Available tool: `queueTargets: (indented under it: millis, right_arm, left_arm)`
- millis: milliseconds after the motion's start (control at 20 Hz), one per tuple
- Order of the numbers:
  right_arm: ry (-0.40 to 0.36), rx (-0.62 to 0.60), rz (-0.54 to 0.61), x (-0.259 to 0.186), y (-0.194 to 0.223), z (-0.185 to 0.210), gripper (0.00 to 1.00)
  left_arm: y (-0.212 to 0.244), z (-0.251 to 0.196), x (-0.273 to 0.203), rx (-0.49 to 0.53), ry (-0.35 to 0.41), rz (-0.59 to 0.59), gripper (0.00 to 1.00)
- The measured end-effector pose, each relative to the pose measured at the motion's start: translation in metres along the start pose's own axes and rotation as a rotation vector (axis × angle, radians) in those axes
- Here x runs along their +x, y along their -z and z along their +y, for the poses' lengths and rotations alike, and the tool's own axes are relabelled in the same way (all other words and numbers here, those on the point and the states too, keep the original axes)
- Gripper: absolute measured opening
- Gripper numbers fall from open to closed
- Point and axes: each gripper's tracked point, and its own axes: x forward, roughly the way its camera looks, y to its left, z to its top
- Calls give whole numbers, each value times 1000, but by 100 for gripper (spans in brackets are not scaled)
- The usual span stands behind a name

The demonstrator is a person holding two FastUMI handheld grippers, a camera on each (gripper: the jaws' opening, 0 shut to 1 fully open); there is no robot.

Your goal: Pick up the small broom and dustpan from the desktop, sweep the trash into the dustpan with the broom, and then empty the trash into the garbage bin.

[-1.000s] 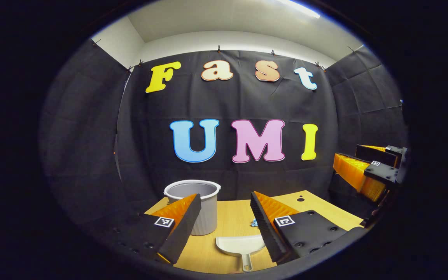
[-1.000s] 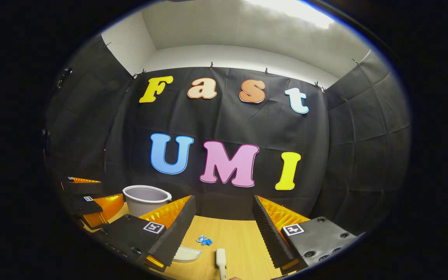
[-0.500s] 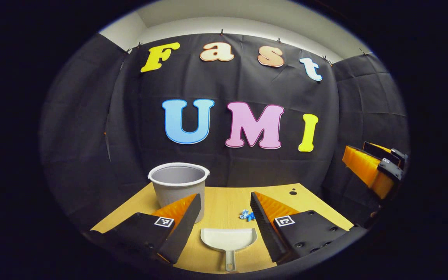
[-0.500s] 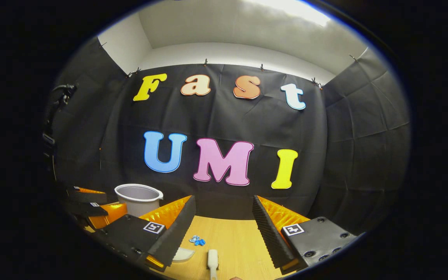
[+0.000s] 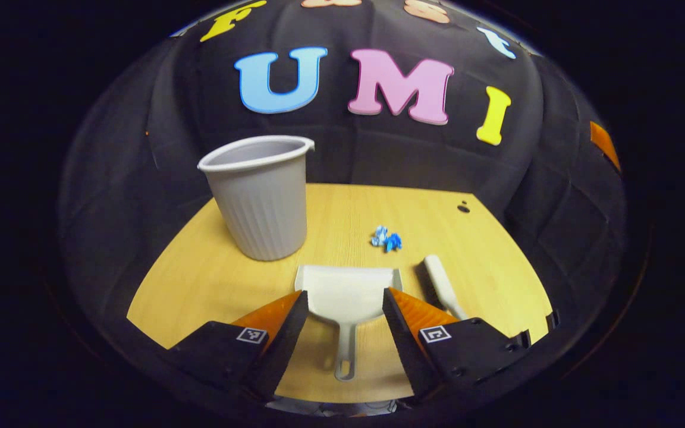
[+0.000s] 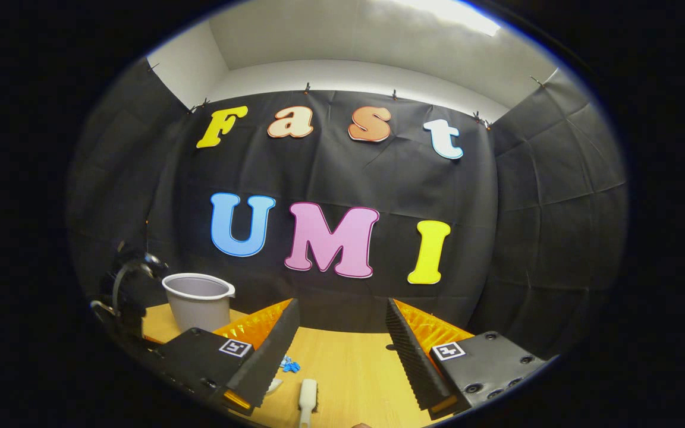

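- The left gripper hangs over the near edge of the desktop, fingers spread wide and holding nothing; the white dustpan lies flat between them, its handle pointing toward the camera.
- The small broom lies just right of the dustpan.
- The blue-and-white trash sits beyond the dustpan; the grey garbage bin stands upright to its left.
- The right gripper is raised, fingers wide apart and empty, the broom's tip below them.
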Motion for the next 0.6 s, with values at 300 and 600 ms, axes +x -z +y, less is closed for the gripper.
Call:
queueTargets:
  millis: [300,600]
  right_arm:
    - [1,2,30,2,23,-21,95]
    - [23,19,104,4,53,-41,94]
  left_arm:
    - [47,-1,56,-11,-1,272,76]
    - [66,-9,85,6,12,454,74]
